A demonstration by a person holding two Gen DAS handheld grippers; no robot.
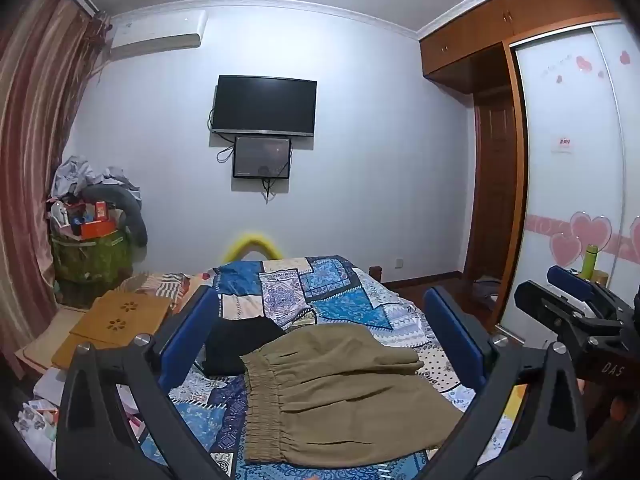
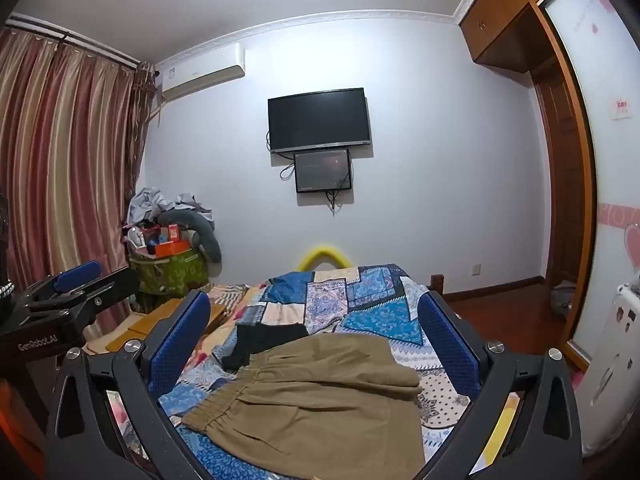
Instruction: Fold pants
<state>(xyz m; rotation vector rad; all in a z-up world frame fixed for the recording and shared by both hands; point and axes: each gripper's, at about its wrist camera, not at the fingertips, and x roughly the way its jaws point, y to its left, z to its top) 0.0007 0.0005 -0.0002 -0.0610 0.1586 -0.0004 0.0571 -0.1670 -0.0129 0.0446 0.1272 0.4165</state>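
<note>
Writing: "GenRobot.AI" in white on the black body of the left claw [image 2: 78,280], seen from the right wrist cam; "DAS" on the right claw [image 1: 568,280] body, seen from the left cam. Both claws spread wide w/ nothing between the pads, held above the bed [image 1: 340,292]. Pads are blue, dimpled rubber-like; arms matte black w/ silver screws. Khaki pants [image 1: 340,392] lie on the patchwork quilt, partly folded, soft woven cloth, gathered elastic waistband at the left. Black cloth [image 1: 240,340] partly under them. Flat black TV [image 1: 264,106] on wall.
</note>
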